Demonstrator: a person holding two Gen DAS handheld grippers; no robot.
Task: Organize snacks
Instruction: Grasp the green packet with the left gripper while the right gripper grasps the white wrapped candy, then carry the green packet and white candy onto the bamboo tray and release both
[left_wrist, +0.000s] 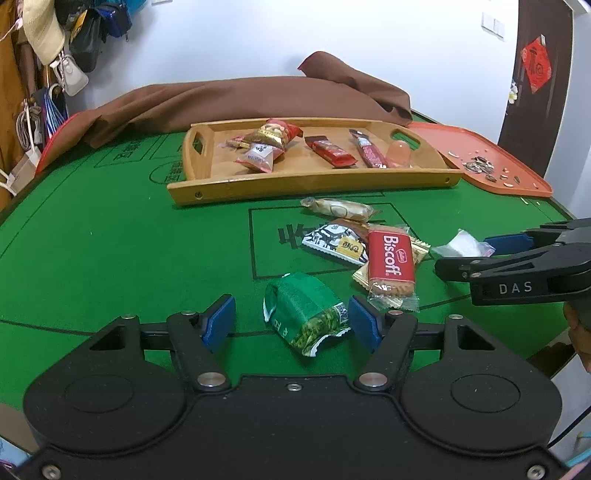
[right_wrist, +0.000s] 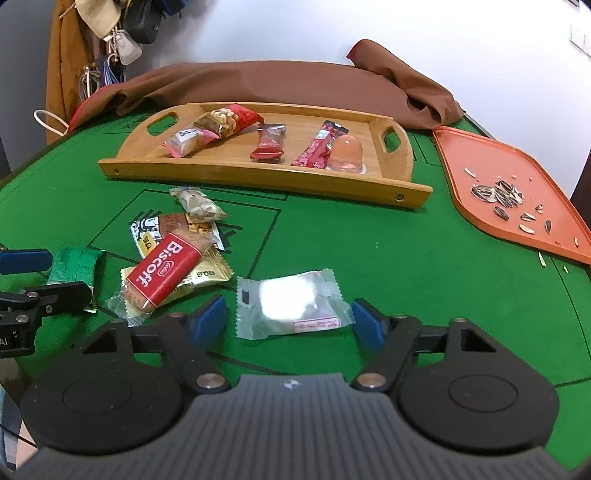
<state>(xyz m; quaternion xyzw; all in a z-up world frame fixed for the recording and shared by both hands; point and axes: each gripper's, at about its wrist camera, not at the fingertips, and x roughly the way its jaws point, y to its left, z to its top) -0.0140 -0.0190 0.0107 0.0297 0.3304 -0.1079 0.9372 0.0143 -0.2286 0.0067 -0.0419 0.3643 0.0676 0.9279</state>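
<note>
My left gripper (left_wrist: 291, 323) is open, its blue pads either side of a green snack packet (left_wrist: 304, 310) on the green table. My right gripper (right_wrist: 290, 319) is open around a clear packet with a white sweet (right_wrist: 290, 304). A red Biscoff biscuit (left_wrist: 390, 264) lies on a pile of several wrapped snacks (right_wrist: 177, 236) between the two grippers. The bamboo tray (left_wrist: 295, 184) beyond holds several snacks, among them a nut packet (right_wrist: 227, 118) and a pink jelly cup (right_wrist: 345, 151).
An orange tray (right_wrist: 480, 177) with sunflower seeds (right_wrist: 496, 194) lies at the right, next to the bamboo tray. A brown cloth (left_wrist: 240, 101) is bunched along the table's far edge. Bags hang at the far left wall (left_wrist: 77, 40).
</note>
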